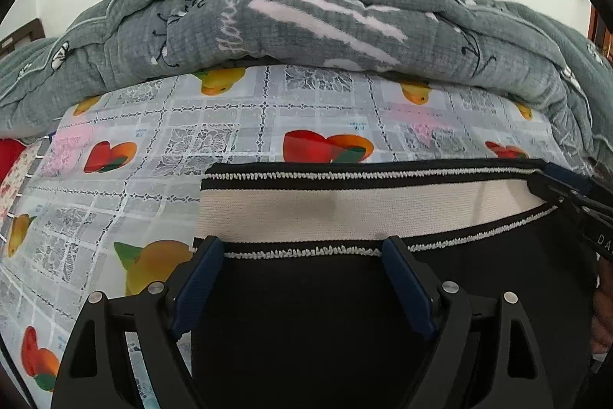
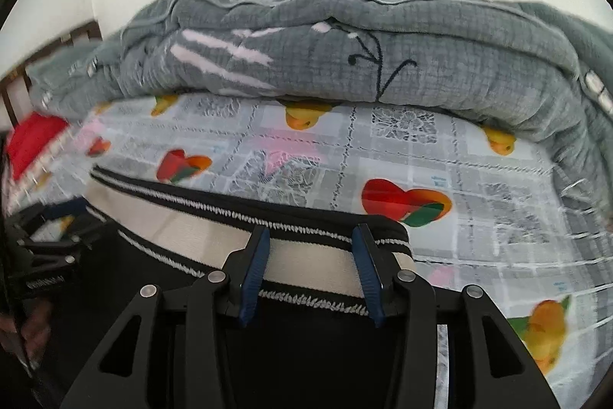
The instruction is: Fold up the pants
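Black pants (image 1: 314,313) with a cream waistband (image 1: 306,213) edged in black-and-white trim lie on a fruit-print cloth (image 1: 115,179). My left gripper (image 1: 302,248) is open, its blue-padded fingers straddling the near edge of the waistband at its left end. My right gripper (image 2: 310,236) is open, with the right end of the waistband (image 2: 306,256) between its fingers. The right gripper also shows at the right edge of the left wrist view (image 1: 567,194). The left gripper shows at the left edge of the right wrist view (image 2: 49,240).
A thick grey quilt (image 1: 306,18) is piled along the far side of the cloth and wraps round the right (image 2: 574,102). A red item (image 2: 30,137) lies at the far left. A wooden bed frame (image 2: 23,72) stands behind it.
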Tool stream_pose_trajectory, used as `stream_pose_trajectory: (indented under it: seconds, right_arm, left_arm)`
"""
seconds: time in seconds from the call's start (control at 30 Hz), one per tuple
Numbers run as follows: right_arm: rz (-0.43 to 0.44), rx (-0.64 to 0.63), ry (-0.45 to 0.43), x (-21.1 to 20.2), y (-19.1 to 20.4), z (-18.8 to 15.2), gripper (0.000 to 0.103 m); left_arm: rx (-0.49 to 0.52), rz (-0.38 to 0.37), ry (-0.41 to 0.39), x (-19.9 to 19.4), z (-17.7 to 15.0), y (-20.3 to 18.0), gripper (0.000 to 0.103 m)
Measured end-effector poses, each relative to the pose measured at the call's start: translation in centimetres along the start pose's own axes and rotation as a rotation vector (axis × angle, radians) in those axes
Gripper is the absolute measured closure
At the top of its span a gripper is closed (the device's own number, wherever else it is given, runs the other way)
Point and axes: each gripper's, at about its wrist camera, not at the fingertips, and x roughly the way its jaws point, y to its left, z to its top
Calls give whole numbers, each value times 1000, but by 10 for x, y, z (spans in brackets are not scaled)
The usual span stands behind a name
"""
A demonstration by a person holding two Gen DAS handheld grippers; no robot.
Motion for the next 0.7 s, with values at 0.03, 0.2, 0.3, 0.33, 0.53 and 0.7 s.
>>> stream_pose_trajectory:
  seconds: [0.03,0.2,0.3,0.33,0.53,0.7]
  right_arm:
    - [-29,-35,10,-3,5,-1,58]
    - [-28,-92,61,-39,8,-24,58]
    - [-2,-55,68,-63,-3,-54,58]
    - [1,-39,59,-71,-6,-62,58]
    - [42,68,85,-112,-28,-114,53]
    - [73,86,125,-126,-36,-145,53]
  left_arm:
    - [14,-1,14,-2,0,-1,18]
    - [71,-52,100,-35,-29,-4,19]
    - [96,-67,79,-65,-58,-8,20]
    - [97,-77,72,-73,-67,-9,20]
    - [19,-119,23,-125,-123,2,20]
    - [-1,-93,60,-151,-146,19,22]
